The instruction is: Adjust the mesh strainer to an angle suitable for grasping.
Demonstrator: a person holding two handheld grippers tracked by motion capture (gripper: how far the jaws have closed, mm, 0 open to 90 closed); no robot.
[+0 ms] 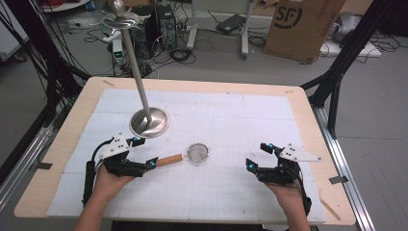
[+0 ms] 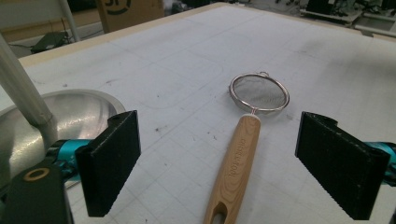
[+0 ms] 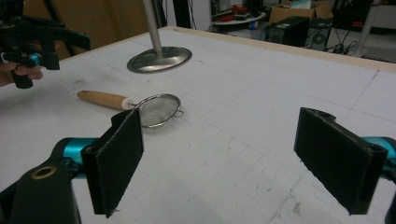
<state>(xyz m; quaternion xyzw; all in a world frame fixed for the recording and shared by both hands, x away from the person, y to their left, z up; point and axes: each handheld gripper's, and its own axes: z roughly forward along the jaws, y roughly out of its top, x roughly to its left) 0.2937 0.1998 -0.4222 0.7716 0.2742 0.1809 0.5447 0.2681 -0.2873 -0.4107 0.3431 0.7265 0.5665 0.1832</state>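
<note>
We note the table [image 1: 308, 103], covered by a white gridded mat [image 1: 231, 115]. A metal stand [image 1: 149, 121] rises from its round base at the left rear. Both grippers sit near the front edge: the left gripper [image 1: 144, 153] and right gripper [image 1: 257, 155] each have jaws spread wide, holding nothing. The strainer [image 1: 198, 153] lies flat mid-table, its wooden handle [image 2: 236, 163] lying between the left jaws, untouched.

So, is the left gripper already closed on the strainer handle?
No, the left gripper stands open, its pads apart from the wooden strainer handle lying between them.
</note>
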